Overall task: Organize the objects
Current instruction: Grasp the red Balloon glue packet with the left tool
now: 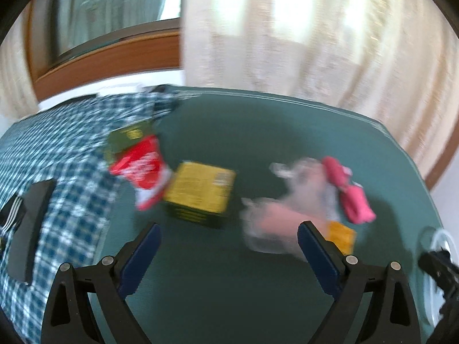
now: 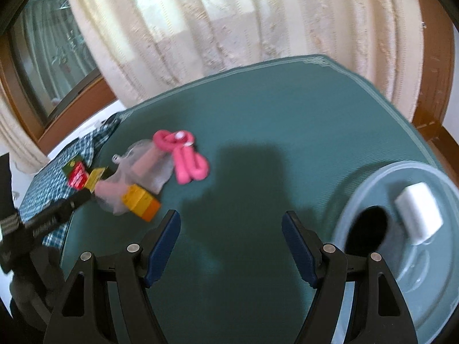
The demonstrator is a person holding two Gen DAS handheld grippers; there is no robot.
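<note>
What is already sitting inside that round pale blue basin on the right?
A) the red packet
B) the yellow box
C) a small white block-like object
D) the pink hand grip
C: in the right wrist view, a white block-like object lies inside the pale blue basin, while the pink hand grip and the boxes lie out on the green mat.

Motion blur smears the left wrist view: print on the red packet (image 1: 143, 169) and yellow box (image 1: 200, 189) is unreadable. The basin (image 2: 430, 229), at the mat's (image 2: 258, 114) right edge, is cut off by the frame, its dark object (image 2: 370, 229) unidentifiable.
</note>
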